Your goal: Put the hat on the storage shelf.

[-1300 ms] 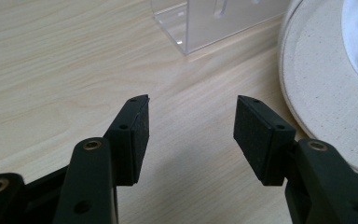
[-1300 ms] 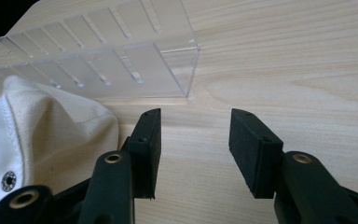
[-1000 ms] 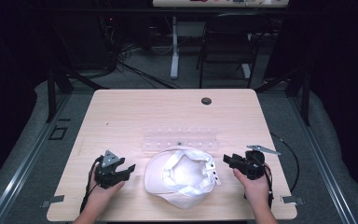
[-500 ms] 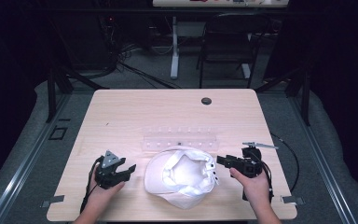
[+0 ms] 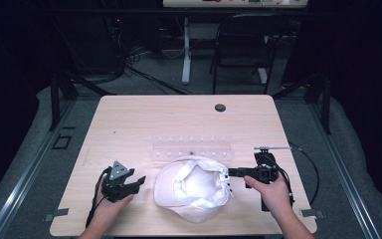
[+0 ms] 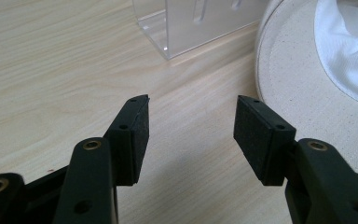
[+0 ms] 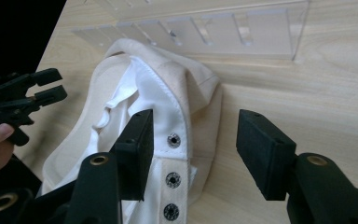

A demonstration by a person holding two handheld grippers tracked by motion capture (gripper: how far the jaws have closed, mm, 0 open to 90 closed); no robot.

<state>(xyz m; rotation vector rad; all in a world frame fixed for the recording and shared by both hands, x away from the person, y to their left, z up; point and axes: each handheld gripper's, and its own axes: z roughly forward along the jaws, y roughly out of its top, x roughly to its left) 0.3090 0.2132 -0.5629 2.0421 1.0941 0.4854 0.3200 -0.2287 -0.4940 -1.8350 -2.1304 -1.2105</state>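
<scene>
At table's near edge: cap upside down, between both grippers. Right gripper jaws just opened wide, astride snap strap, pads clear, lifted since a second ago. Strap likely released. Left gripper wide, empty.

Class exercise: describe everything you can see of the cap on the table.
The cap is cream-white fabric, lying upside down on the wooden table so its white lining faces up. Its brim points toward the person's left; a snap strap with round studs closes the back. It lies just in front of a clear plastic rack. The right gripper, open, straddles the strap edge.
</scene>
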